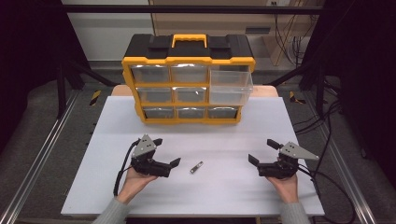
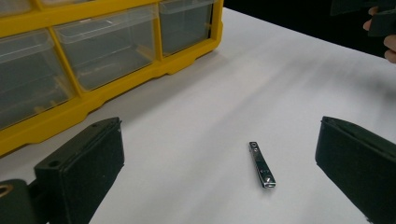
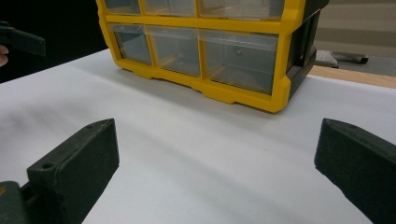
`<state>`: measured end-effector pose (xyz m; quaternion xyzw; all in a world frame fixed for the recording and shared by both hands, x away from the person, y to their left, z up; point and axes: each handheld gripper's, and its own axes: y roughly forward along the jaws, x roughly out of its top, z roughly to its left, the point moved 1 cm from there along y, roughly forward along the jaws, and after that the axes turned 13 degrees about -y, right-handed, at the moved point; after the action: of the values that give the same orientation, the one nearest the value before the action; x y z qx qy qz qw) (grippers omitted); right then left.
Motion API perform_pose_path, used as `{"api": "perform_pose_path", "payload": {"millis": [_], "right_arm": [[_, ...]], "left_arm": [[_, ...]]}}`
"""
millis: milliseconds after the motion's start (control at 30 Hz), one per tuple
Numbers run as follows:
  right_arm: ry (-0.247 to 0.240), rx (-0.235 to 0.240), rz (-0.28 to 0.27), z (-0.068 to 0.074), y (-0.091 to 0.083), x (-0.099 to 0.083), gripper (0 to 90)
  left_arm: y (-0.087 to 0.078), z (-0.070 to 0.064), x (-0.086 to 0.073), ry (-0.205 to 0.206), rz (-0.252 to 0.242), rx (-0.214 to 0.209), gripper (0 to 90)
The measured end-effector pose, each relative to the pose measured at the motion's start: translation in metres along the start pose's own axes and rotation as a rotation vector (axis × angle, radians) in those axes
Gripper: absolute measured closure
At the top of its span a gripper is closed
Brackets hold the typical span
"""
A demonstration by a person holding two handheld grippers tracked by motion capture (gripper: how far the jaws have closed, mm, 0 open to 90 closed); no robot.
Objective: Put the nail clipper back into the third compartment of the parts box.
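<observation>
A small silver nail clipper point(image 1: 196, 167) lies flat on the white table between both hands; in the left gripper view the nail clipper point(image 2: 261, 164) rests just ahead of the wide-spread jaws. My left gripper point(image 1: 166, 151) is open, a short way left of the clipper. My right gripper point(image 1: 262, 151) is open too, farther off on the right, holding nothing. A yellow and black drawer cabinet point(image 1: 188, 78) stands at the back, with its top-right clear drawer point(image 1: 231, 87) pulled out.
The white table top point(image 1: 219, 140) carries the cabinet point(image 3: 205, 42) at its far edge. Metal frame rails run along both sides, and cables point(image 1: 327, 140) trail off to the right of the table.
</observation>
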<state>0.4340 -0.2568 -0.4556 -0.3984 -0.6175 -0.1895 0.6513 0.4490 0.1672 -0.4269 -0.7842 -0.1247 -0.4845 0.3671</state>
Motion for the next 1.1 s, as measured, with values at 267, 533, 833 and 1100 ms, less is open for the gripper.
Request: {"api": "perform_pose_path", "payload": {"millis": [267,533,833,1100], "right_arm": [[-0.003,0.001,0.001,0.0,0.0,0.0,0.6],[-0.004,0.002,0.004,0.0,0.001,0.0,0.6],[-0.004,0.005,0.007,0.001,0.001,-0.001,0.6],[-0.003,0.006,0.01,0.001,0.002,-0.001,0.6]], "left_arm": [[0.015,-0.012,0.003,0.008,0.038,-0.007,1.2],[0.03,-0.021,0.002,0.021,0.082,-0.008,1.2],[0.048,-0.032,-0.004,0.044,0.154,-0.006,1.5],[0.061,-0.037,-0.014,0.052,0.215,0.004,2.2]]}}
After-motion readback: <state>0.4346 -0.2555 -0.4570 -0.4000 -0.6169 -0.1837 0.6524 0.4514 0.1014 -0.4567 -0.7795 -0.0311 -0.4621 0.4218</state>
